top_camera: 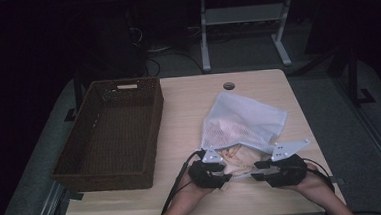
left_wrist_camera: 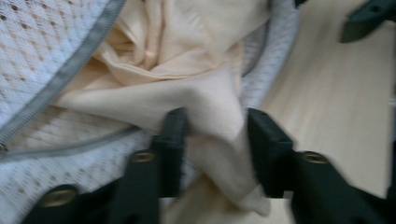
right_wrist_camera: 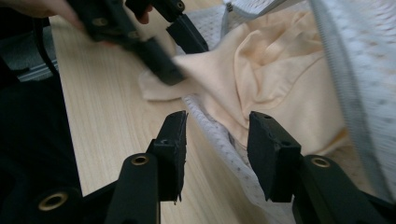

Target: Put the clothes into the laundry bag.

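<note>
The pale wood-grain bench (top_camera: 194, 197) carries a deep rectangular dark-brown wicker basket (top_camera: 111, 132). Right of the basket lies a white mesh laundry bag with a grey zipper edge (top_camera: 244, 119). Soft, creased peach cloth (left_wrist_camera: 187, 70) spills from the bag's mouth. The left gripper (left_wrist_camera: 215, 135) has its fingers part-open around a cloth fold. The right gripper (right_wrist_camera: 215, 144) has its fingers part-open astride the bag's mesh rim, not pressing.
</note>
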A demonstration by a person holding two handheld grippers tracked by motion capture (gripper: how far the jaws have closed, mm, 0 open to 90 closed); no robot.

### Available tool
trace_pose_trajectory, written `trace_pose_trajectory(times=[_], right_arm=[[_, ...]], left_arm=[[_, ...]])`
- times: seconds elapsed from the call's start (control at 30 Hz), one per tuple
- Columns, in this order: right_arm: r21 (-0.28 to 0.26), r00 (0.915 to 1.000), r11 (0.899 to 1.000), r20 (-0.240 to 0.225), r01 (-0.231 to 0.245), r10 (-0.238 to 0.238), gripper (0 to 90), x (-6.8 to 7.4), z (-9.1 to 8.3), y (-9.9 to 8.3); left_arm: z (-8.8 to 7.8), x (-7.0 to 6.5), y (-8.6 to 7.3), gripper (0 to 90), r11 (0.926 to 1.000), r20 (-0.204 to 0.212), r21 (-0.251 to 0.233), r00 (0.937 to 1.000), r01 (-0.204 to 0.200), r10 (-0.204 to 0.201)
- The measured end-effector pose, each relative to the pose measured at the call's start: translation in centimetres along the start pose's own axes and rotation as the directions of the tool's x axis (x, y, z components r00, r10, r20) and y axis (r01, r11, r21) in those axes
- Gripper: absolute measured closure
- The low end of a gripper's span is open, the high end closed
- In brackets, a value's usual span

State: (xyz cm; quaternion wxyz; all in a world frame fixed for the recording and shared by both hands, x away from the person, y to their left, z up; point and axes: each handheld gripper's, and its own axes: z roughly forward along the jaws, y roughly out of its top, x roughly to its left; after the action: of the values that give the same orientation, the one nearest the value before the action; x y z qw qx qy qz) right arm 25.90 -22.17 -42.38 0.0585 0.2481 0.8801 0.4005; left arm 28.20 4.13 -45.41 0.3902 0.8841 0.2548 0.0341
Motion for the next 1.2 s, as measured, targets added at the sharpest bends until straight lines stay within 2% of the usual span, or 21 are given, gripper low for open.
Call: trace_pose_trajectory(times=[0.03,0.1,0.2,0.37,0.57,0.73,0.93,0.97,1.2], right_arm=[[0.005,1.0,1.0,-0.002,0.001,-0.001,56.8,0.0,0.2,0.0],[0.02,1.0,1.0,-0.009,-0.001,0.001,56.4,0.0,0.8,-0.1],[0.037,0.9999,0.999,-0.01,0.007,-0.007,56.4,0.0,1.3,-0.2],[0.071,0.9996,0.997,-0.002,0.027,-0.027,57.1,0.3,2.5,-0.3],[0.106,0.9989,0.993,0.001,0.047,-0.047,67.4,0.4,3.9,-0.1],[0.124,0.9989,0.991,0.01,0.044,-0.046,70.9,0.2,4.7,-0.4],[0.143,0.9982,0.99,0.056,0.015,-0.023,88.8,-0.2,5.2,-0.4],[0.143,0.9977,0.99,0.065,0.008,-0.018,89.3,-0.3,5.2,-0.4],[0.155,0.9996,0.988,0.011,0.024,-0.026,90.0,-0.3,5.2,-0.4]], left_arm=[[0.2,0.2,0.1,66.9,1.0,0.007,0.001,1.0,0.004,-0.004],[0.4,0.4,0.2,84.4,1.0,0.005,-0.006,1.0,-0.007,0.007],[0.3,0.8,0.8,86.0,0.9995,0.017,-0.03,0.9998,-0.001,0.002],[0.3,0.9,2.3,86.4,0.9979,0.025,-0.061,0.9995,-0.019,0.021],[1.0,1.3,4.0,86.4,0.9964,0.03,-0.082,0.9993,-0.019,0.022],[1.6,1.6,4.6,86.4,0.9971,0.037,-0.074,0.9992,-0.014,0.016],[2.8,1.5,5.2,86.4,0.9979,0.032,-0.063,0.9993,-0.018,0.021],[3.0,1.5,5.4,86.4,0.998,0.03,-0.059,0.9993,-0.021,0.023],[5.2,1.5,6.0,86.5,0.9987,-0.015,-0.036,0.9992,-0.036,0.036]])
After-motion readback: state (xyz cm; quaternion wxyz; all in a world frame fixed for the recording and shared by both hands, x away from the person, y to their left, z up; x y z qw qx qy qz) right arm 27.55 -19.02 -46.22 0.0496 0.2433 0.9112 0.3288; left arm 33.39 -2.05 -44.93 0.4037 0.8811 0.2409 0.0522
